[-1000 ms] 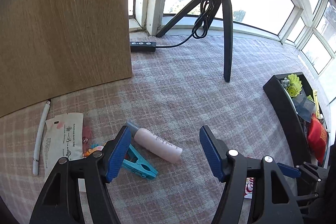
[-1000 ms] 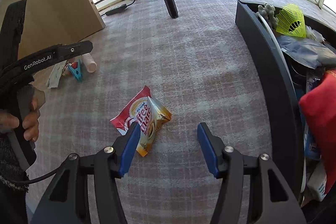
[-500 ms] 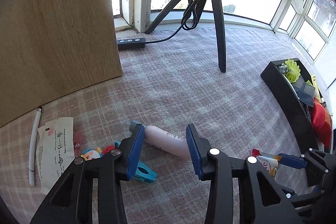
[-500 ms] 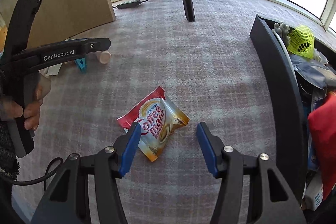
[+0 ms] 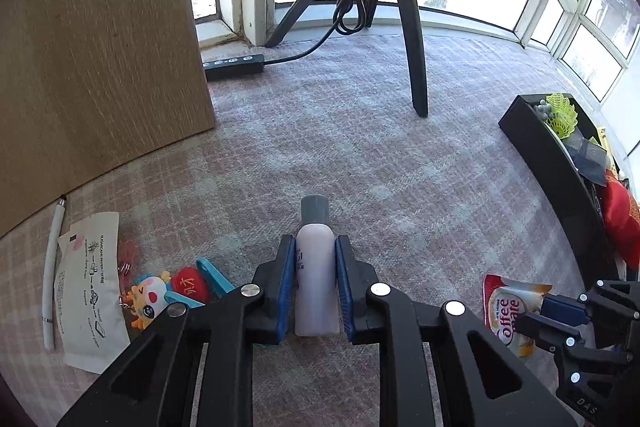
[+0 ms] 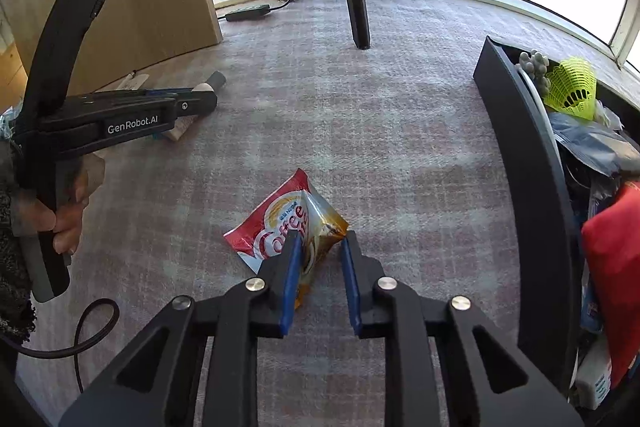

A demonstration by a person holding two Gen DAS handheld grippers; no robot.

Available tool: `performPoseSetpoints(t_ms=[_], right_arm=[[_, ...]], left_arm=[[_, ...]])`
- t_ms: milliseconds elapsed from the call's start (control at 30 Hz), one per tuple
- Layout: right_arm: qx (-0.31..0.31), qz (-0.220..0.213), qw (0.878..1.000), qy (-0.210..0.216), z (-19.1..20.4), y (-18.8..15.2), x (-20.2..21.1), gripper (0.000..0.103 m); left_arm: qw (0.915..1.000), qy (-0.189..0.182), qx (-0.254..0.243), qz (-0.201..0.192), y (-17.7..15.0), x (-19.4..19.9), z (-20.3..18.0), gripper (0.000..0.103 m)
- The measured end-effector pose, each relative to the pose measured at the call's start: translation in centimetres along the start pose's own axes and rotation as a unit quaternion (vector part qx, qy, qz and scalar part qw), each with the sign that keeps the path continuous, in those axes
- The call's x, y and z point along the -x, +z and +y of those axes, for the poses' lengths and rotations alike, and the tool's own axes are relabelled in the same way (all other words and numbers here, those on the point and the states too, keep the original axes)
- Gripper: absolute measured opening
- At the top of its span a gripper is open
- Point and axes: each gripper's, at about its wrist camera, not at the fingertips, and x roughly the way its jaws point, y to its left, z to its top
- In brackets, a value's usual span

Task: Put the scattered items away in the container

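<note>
A pink bottle with a grey cap points away from me, and my left gripper is shut on its body just above the checked cloth. In the right wrist view the same gripper shows side-on at the left, the grey cap sticking out of it. A red and gold Coffee mate sachet is creased into a tent shape. My right gripper is shut on its near end. The black container stands at the right, holding a yellow shuttlecock and a red pouch.
Left of the bottle lie a blue clip, a small doll keychain, a paper sachet and a white pen. A wooden board stands at the back left. Black tripod legs and a cable controller are behind.
My left gripper moved onto the pink bottle and closed on it, and the bottle now points away. My right gripper moved forward and closed on the sachet, crumpling it.
</note>
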Motion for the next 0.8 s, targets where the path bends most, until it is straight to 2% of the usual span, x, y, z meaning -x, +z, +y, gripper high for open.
performPoseSetpoints(t_ms=[167,433,600,800], right_arm=[[-0.03,-0.004,0.999,0.019,-0.9,-0.3,0.5,0.013],[-0.061,-0.057,0.996,0.011,-3.5,-0.1,5.1,0.013],[-0.081,-0.093,0.992,0.001,-5.6,0.3,8.5,0.013],[-0.125,-0.145,0.981,-0.033,-10.8,0.1,13.6,0.013]], left_arm=[[0.9999,-0.011,0.007,-0.008,-0.4,1.3,-0.3,0.018],[0.9991,-0.026,-0.003,-0.033,-0.3,5.2,-2.3,0.018],[0.9976,-0.039,-0.026,-0.051,0.9,7.1,-5.4,0.018],[0.9927,-0.079,-0.06,-0.068,2.9,8.3,-11.0,0.018]])
